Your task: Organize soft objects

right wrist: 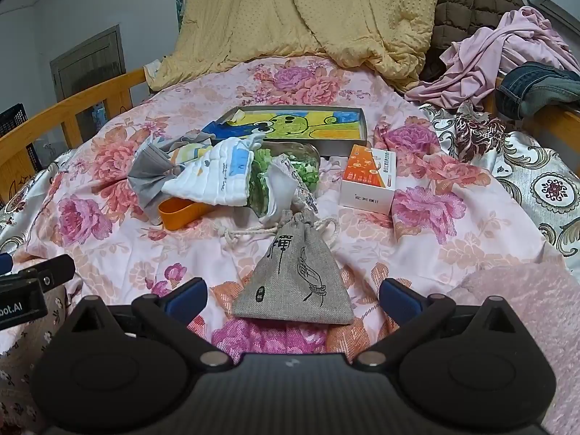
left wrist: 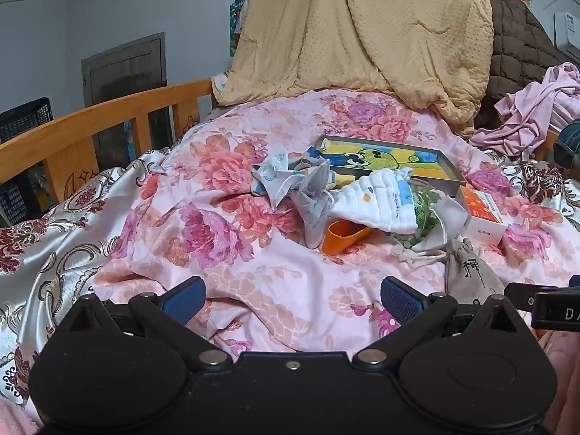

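Observation:
A pile of soft items lies mid-bed on the pink floral sheet point(left wrist: 253, 282): a grey-white cloth point(left wrist: 308, 188), a white quilted cloth point(left wrist: 377, 199) and a green patterned bag point(left wrist: 424, 217). A grey drawstring pouch point(right wrist: 293, 282) lies nearest, between my right gripper's fingers. My left gripper point(left wrist: 291, 295) is open and empty, short of the pile. My right gripper point(right wrist: 291, 295) is open, with the pouch just ahead of it. The pile also shows in the right wrist view, with the white cloth point(right wrist: 214, 177) in its middle.
An orange cup point(left wrist: 340, 239) lies under the cloths. A cartoon-printed tray point(right wrist: 301, 127) and an orange-white box point(right wrist: 369, 181) sit behind. A beige quilt point(left wrist: 355, 36), pink clothes point(right wrist: 507, 50) and jeans point(right wrist: 536, 87) lie at the back. A wooden rail point(left wrist: 90, 130) runs on the left.

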